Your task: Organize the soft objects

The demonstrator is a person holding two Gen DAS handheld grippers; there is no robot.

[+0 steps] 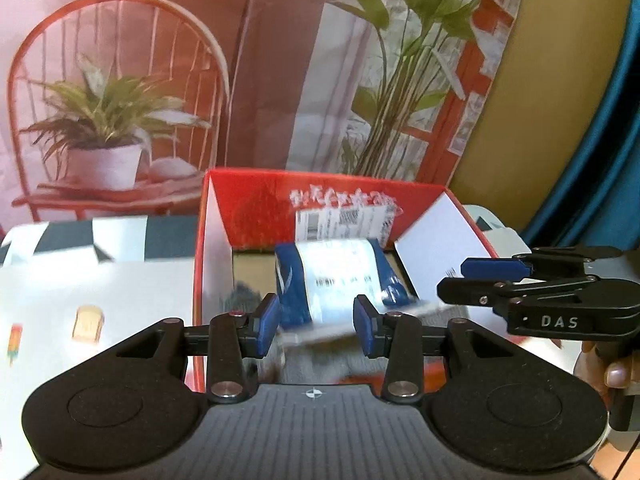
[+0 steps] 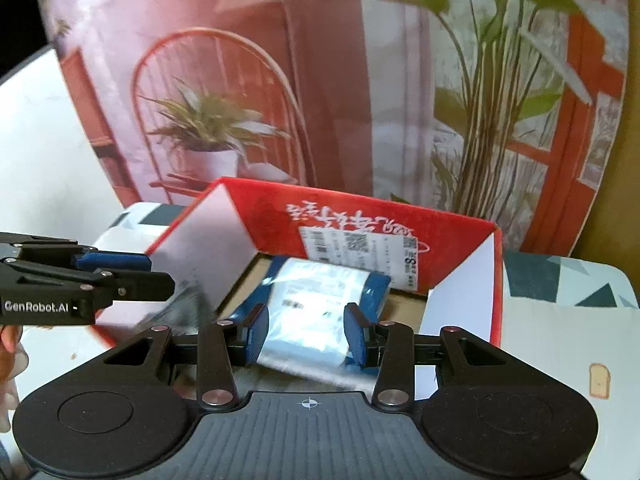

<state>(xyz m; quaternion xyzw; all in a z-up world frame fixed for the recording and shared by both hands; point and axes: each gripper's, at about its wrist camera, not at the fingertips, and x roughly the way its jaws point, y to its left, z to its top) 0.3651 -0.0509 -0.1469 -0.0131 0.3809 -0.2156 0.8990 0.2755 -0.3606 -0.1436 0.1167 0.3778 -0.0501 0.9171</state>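
Note:
A soft blue-and-white plastic package (image 1: pixel 336 276) lies inside an open red cardboard box (image 1: pixel 316 196); in the right wrist view the package (image 2: pixel 316 312) sits on the box's brown floor and the box (image 2: pixel 360 212) stands behind it. My left gripper (image 1: pixel 316 322) is open above the box's near edge, with the package just beyond its blue pads. My right gripper (image 2: pixel 306 334) is open too, just short of the package. Something grey and blurred (image 2: pixel 184 308) lies at the box's left inner corner. Each gripper shows from the side in the other's view: the right one (image 1: pixel 476 280), the left one (image 2: pixel 156 272).
The box stands on a white table cloth (image 1: pixel 100 288) with dark triangles and small food prints. A printed backdrop of a red chair and potted plants (image 1: pixel 112 120) hangs behind the table. A teal curtain (image 1: pixel 600 140) is at the far right.

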